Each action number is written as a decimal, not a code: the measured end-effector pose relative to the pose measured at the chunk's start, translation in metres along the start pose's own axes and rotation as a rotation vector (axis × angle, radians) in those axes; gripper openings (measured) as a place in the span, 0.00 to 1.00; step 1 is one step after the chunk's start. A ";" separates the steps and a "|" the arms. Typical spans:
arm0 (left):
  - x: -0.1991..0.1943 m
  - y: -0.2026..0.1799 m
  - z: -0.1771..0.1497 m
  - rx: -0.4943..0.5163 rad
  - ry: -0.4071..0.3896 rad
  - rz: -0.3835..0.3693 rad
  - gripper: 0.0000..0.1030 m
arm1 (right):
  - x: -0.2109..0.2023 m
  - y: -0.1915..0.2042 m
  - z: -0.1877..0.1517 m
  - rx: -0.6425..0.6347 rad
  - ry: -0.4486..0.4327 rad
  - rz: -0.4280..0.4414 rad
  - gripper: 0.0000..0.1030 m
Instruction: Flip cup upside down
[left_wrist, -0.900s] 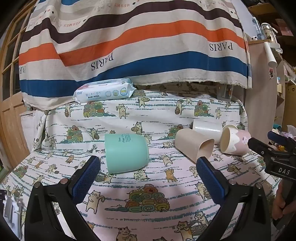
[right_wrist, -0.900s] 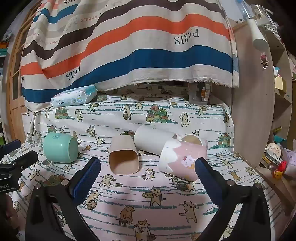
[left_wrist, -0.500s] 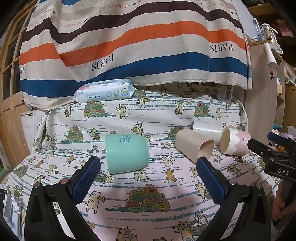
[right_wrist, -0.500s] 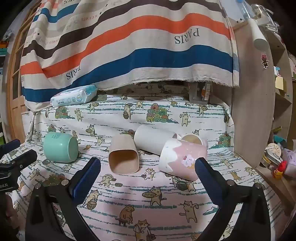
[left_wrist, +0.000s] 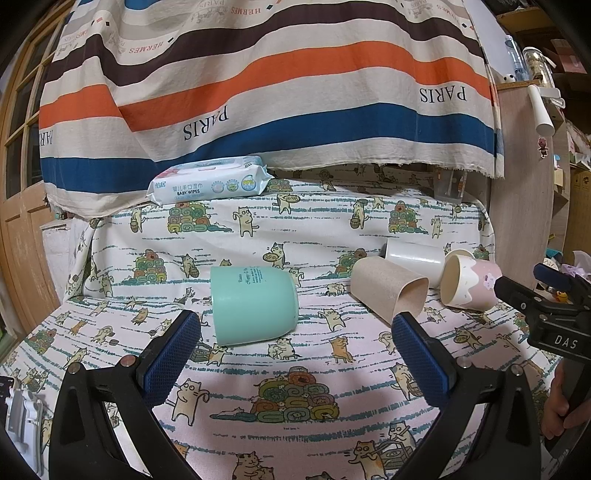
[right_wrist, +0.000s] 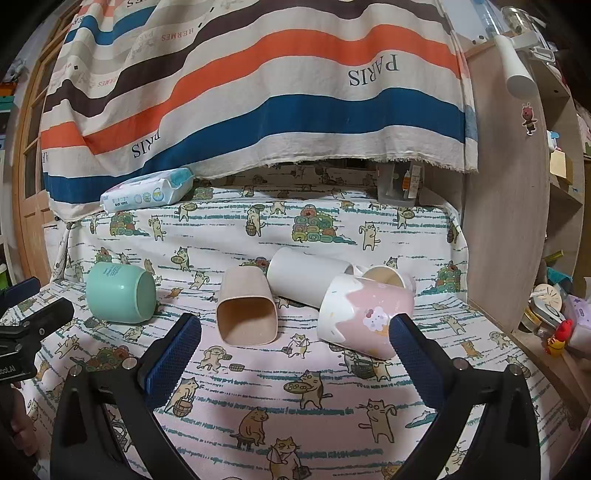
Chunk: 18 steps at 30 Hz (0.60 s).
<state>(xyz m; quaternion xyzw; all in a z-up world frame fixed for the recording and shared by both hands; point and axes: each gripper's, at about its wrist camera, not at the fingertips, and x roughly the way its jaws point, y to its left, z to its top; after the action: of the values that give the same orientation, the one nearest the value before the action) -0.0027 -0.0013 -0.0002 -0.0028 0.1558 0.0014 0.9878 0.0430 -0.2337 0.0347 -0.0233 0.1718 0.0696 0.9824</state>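
Several cups lie on their sides on a cat-print cloth (left_wrist: 295, 424). A mint green cup (left_wrist: 253, 304) lies just beyond my left gripper (left_wrist: 295, 347), which is open and empty; it also shows in the right wrist view (right_wrist: 120, 293). A beige square cup (right_wrist: 245, 312), a white cup (right_wrist: 308, 277) and a pink-and-white cup (right_wrist: 364, 317) lie together ahead of my right gripper (right_wrist: 295, 347), which is open and empty. The pink-and-white cup is close to the right finger. The beige cup (left_wrist: 388, 291) and pink cup (left_wrist: 469, 282) show at the right in the left wrist view.
A pack of baby wipes (left_wrist: 208, 184) lies at the back left under a striped hanging cloth (left_wrist: 277, 92). A wooden cabinet side (right_wrist: 509, 203) stands at the right, with small items (right_wrist: 554, 325) on a low shelf. A wooden door (left_wrist: 22, 221) is at the left.
My left gripper has edged slightly toward the mint green cup. The right gripper and the cups have not visibly moved.
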 end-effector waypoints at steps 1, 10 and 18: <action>0.000 0.000 0.000 0.000 0.000 0.000 1.00 | 0.000 0.000 0.000 0.000 0.000 0.000 1.00; 0.002 0.003 0.001 0.000 0.000 -0.001 1.00 | 0.000 0.001 0.000 0.001 0.001 0.000 1.00; 0.001 0.002 0.001 0.000 -0.001 -0.001 1.00 | 0.001 0.000 0.000 0.001 0.003 0.001 1.00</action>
<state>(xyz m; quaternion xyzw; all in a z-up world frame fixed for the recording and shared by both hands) -0.0010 0.0011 0.0003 -0.0032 0.1552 0.0009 0.9879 0.0438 -0.2338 0.0344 -0.0229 0.1734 0.0701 0.9821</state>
